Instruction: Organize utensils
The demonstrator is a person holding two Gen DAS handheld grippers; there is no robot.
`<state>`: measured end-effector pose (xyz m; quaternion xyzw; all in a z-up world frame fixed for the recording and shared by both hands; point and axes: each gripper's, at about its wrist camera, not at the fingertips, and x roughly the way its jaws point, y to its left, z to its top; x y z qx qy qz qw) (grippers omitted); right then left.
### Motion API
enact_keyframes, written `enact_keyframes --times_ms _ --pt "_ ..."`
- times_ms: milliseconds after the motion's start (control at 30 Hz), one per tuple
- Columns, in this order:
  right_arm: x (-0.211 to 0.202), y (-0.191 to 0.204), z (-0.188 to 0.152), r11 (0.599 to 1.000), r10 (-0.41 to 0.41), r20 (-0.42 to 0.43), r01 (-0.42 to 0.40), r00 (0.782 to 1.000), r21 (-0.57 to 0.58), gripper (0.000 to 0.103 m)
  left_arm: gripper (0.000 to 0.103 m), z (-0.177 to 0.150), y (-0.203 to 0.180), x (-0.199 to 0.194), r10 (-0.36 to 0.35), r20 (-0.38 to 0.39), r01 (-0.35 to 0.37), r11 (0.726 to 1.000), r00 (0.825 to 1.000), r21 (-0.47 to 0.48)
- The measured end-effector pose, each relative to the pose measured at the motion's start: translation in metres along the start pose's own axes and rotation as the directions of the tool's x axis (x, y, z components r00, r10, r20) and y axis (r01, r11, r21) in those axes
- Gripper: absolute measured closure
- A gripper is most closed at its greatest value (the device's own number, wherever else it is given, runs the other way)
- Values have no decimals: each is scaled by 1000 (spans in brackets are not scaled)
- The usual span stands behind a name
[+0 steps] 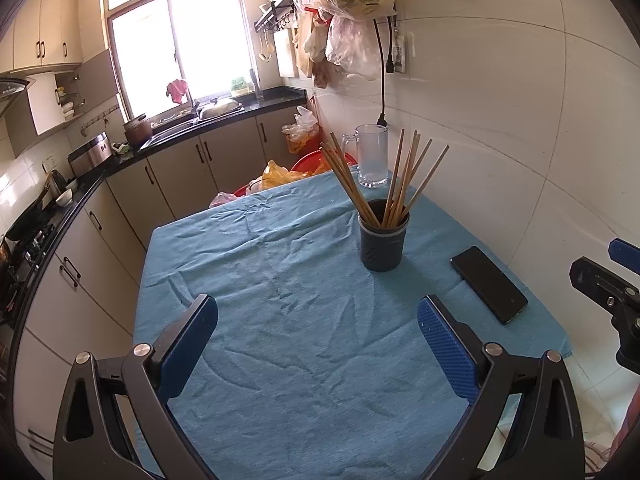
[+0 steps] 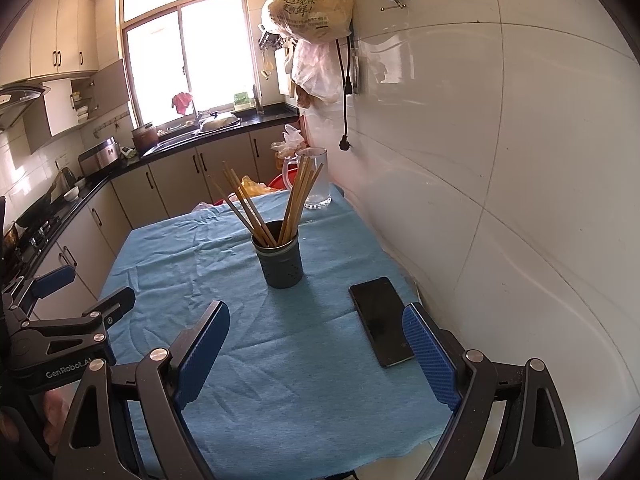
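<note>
**Chopsticks stand in the holder; both grippers hang back, empty**

A table draped in a wrinkled blue cloth [image 1: 280,280] fills most of both views, pushed against a white tiled wall [image 2: 520,160]. On it, toward the wall side, stands a dark grey cylindrical utensil holder [image 1: 383,246] with small holes in its side. A bundle of long wooden chopsticks [image 1: 400,184] sits upright inside it, fanned into two leaning groups. Behind the holder, near the far edge, is a clear glass mug with a handle [image 1: 372,156], and no utensils can be seen in it. A flat black phone [image 1: 488,284] lies on the cloth just to the right of the holder.

The left gripper [image 1: 318,322] hovers over the near part of the cloth, jaws wide apart, holding nothing. The right gripper [image 2: 316,330] is likewise spread and empty, its right finger over the phone's near end.

No loose utensil shows on the cloth. Judging from this, the gathering looks done, or nearly so; at most the fanned chopsticks could be evened up.
</note>
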<state>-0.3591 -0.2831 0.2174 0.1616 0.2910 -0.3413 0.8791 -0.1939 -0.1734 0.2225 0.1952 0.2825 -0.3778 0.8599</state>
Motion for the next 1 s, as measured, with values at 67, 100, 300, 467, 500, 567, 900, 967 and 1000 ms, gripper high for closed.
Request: enact_keyframes --times_ms 67,100,300,467,500,567,900,967,1000 --pt "0 0 0 1000 0 1 0 1000 -1 12 3 0 0 0 1 -1 -1 1000 1000 -1" --pt "0 0 0 1000 1 0 -1 1000 -1 12 3 0 0 0 0 0 0 1000 1000 0" --pt "2 1 0 1000 4 -7 -4 1000 -6 12 3 -1 1 1 3 -3 -3 1000 1000 -3" --pt "5 1 -1 1000 8 -11 -8 1000 -8 12 3 -1 1 1 5 -5 -5 1000 1000 -3" --pt "5 1 0 1000 8 -11 -9 1000 -9 12 3 -1 1 1 6 -4 -6 1000 1000 -3" --pt "4 1 -2 1000 10 -12 -10 1000 -10 12 3 -2 1 1 7 -4 -7 1000 1000 -4" --pt "4 3 -3 1000 12 -11 -12 1000 -11 12 3 -7 8 -1 -15 7 15 1000 1000 -19" --pt "6 4 -4 1000 16 -21 -16 1000 -9 12 3 -11 19 0 0 6 0 998 1000 -55" --pt "8 5 -5 1000 19 -31 -20 999 -8 12 3 -14 26 3 12 -11 -13 997 1000 -72"
